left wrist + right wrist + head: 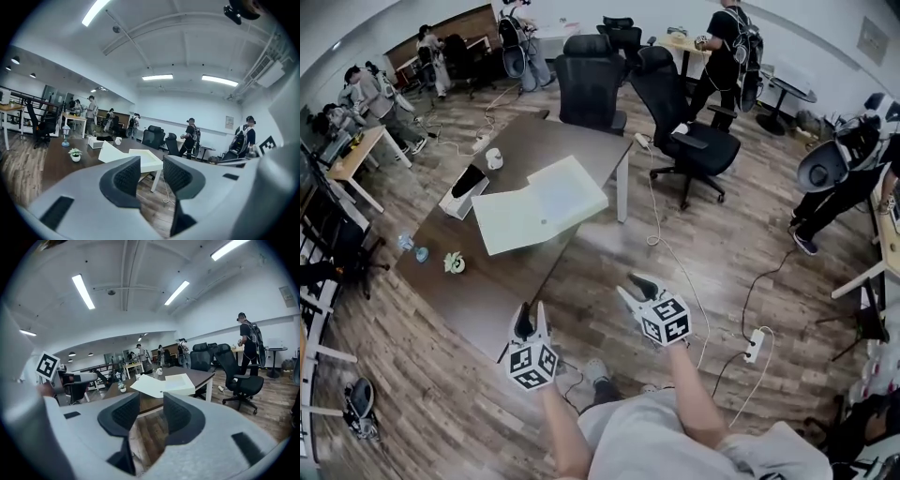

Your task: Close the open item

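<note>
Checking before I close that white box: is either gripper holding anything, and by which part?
Nothing is held. The left gripper and the right gripper both have their jaws apart and empty, short of the open white box.

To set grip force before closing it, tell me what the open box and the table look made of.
Box: probably cardboard, matte white; thin flat lid folded open, crisp edges.
Table: dark brown top, likely laminate or veneer; smooth, even colour with a slight sheen.
</note>
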Demonstrator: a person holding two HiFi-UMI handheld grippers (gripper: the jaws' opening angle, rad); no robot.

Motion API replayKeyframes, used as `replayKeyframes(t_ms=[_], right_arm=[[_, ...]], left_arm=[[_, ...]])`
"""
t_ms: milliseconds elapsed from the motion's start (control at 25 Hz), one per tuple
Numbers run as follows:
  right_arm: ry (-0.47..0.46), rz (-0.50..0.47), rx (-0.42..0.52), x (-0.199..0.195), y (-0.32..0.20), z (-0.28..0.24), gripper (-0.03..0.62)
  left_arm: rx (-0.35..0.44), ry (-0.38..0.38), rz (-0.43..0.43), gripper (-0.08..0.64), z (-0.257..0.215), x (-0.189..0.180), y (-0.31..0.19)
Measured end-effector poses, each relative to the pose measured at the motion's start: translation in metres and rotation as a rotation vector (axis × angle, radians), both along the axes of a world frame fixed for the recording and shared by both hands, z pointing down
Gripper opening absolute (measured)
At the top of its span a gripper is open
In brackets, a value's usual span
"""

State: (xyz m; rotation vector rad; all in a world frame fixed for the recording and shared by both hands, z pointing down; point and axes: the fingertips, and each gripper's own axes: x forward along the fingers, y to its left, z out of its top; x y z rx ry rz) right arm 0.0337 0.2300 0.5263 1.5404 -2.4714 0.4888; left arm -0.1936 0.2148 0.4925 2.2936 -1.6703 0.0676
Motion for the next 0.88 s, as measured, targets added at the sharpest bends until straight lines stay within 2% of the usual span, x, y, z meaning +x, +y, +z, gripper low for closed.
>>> replayKeyframes(t_ms=[280,520,880], right_arm=[[0.047,-0.002,-0.021,-0.018,-0.062,0.002,0.199],[0.043,0.020,-0.028,-0.031,-0.108,0.005,0.235],[0.040,0.104,-0.043,-0.055,-0.158,0.026,0.235]], left_arm=[[0.029,0.038,0.006,0.142,-0.009,-0.024,-0.075],[0.011,0.041,0.021,0.143,0.000,-0.047,-0.126],[-0.018,0.029,0.004,0.150,0.023,-0.099,-0.175]])
